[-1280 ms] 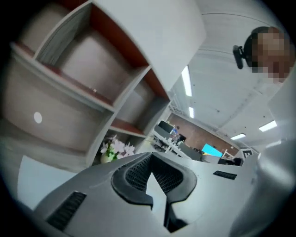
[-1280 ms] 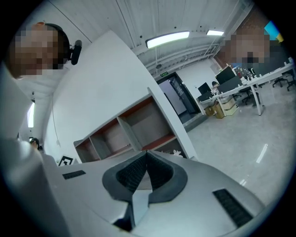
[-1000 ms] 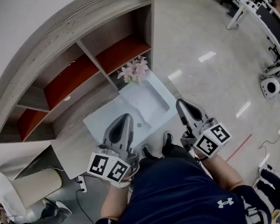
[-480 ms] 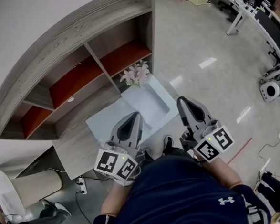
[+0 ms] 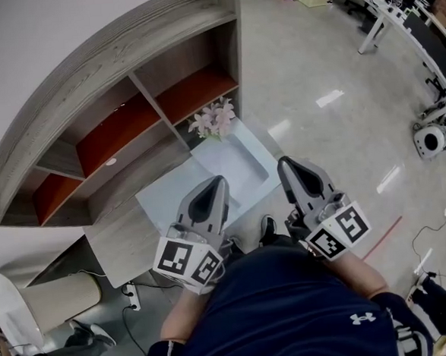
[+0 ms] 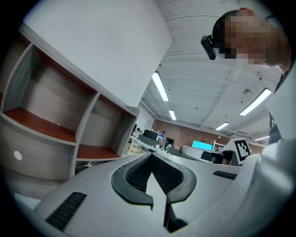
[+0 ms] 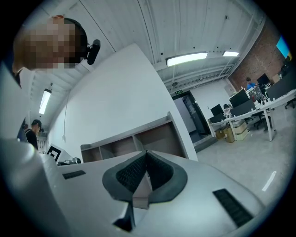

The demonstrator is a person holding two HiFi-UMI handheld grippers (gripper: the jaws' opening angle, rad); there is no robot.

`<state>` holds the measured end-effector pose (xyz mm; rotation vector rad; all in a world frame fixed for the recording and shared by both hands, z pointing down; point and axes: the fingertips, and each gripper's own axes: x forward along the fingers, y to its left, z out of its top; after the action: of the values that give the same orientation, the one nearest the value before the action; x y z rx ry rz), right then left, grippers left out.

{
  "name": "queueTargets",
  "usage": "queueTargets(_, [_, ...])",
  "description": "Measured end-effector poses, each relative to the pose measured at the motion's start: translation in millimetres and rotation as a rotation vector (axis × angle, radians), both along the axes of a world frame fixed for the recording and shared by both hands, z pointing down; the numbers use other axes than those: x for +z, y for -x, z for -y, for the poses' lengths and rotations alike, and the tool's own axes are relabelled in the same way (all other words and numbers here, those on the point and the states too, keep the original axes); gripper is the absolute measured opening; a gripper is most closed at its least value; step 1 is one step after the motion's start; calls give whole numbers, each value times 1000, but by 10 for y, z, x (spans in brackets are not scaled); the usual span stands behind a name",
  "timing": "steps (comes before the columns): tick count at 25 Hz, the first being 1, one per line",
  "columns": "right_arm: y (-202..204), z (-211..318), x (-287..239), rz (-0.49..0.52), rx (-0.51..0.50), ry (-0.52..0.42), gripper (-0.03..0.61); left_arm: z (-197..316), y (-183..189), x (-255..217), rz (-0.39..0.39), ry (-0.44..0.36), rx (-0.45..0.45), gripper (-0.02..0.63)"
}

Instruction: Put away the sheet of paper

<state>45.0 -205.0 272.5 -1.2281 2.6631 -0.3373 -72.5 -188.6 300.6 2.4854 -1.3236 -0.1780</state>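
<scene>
Over the last second we have raised both tools slightly, and the left gripper [image 5: 217, 185] has drifted toward one o'clock. It now overlaps what we take for the sheet of paper [image 5: 160, 201], a pale flat rectangle on the grey wooden desktop [image 5: 124, 237] that shows at the gripper's nine o'clock. Its jaws are pressed together with nothing between them. The right gripper [image 5: 289, 169], at three o'clock of the shallow white tray [image 5: 241, 161], is likewise closed and empty. The grey shelf unit with orange-red boards [image 5: 125, 81] stands at eleven o'clock. We judge the paper not yet picked up.
</scene>
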Motion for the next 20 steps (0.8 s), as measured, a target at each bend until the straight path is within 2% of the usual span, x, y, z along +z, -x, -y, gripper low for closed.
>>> queueTargets(20, [-36, 95, 140, 14, -10, 30, 12, 89, -43, 143, -5, 52, -16, 17])
